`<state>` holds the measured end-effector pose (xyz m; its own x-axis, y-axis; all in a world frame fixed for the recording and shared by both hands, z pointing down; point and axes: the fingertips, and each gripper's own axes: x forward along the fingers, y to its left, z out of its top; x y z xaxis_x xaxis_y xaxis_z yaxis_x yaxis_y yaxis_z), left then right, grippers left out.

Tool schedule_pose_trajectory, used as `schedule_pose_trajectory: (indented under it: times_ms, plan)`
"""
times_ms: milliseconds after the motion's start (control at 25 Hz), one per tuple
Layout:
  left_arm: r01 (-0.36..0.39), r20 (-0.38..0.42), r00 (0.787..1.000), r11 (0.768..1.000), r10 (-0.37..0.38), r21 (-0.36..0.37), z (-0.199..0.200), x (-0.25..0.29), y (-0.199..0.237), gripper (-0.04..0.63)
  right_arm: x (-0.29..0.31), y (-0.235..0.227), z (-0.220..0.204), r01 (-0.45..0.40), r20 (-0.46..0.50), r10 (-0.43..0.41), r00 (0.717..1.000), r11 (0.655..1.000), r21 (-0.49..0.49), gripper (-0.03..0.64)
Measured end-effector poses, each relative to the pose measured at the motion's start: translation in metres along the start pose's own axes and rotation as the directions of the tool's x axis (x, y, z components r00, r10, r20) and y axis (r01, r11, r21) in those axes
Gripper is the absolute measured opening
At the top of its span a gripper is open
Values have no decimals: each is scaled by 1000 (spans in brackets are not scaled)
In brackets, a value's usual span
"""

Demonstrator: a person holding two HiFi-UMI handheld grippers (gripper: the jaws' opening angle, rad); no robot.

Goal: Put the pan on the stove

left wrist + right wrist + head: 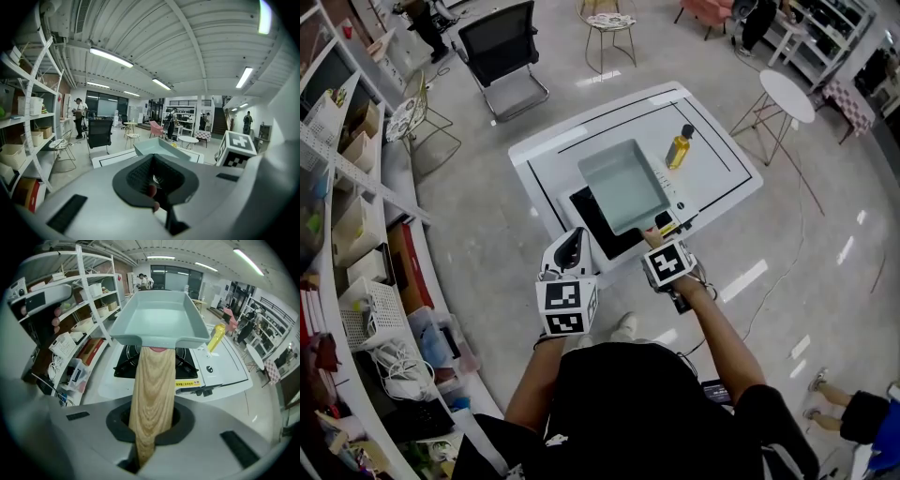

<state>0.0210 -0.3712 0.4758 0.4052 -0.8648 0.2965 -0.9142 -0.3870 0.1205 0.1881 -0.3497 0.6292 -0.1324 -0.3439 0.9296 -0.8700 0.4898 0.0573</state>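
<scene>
Your right gripper (662, 246) is pinching the wooden handle (152, 390) of the pan (623, 183), with its jaws tight on the wood near the free end. The pan hangs over the stove (592, 225), which sits at the near left corner of the worktop (717, 178). In the right gripper view the pan looks raised above the black grate (190, 365) and not yet resting on it, though I cannot be sure of the gap. Your left gripper (572, 253) is by the near edge of the worktop. Its jaws appear pressed together, with nothing between them.

The step in hand, as I judge it, is to lower the pan. Bring it down slowly and hold the flat bottom level, so that it meets the grate all at once and not with one edge first. Centre it over the grate before you let go. You hold a long handle far from the pan body, so the pan will want to tip forward. Make the pinch firm until the grate carries the full weight.

The pan is rectangular and pale blue-green, with sloped walls and a smooth matt inside, and it is empty. The handle is light wood with a clear grain. The grate is dark ribbed metal, and I think a smooth bottom may slide on it. A yellow bottle (679, 147) stands on the far right part of the worktop, away from the stove.
</scene>
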Motion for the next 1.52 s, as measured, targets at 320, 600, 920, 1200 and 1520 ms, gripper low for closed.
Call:
schedule_pose_trajectory:
  times_ms: [320,600,920,1200,1520]
  plan:
    - [-32,-6,999,999,32,-11,-5,-3,9,11,19,0,-10,-11,-65,9,998,999,-30,9]
    - [-42,-5,999,999,42,-20,-6,-1,12,11,28,3,-8,-38,-81,33,996,997,-61,9]
    - [-49,-10,999,998,49,-27,-10,-3,15,11,30,0,-16,-20,-137,13,990,999,-49,11]
    - [-49,-11,999,998,49,-25,-10,-2,17,11,30,1,-14,-36,-144,27,989,998,-57,14]
    - [-45,-11,999,999,45,-26,-10,-2,18,11,32,5,-13,-49,-149,40,988,997,-57,14]
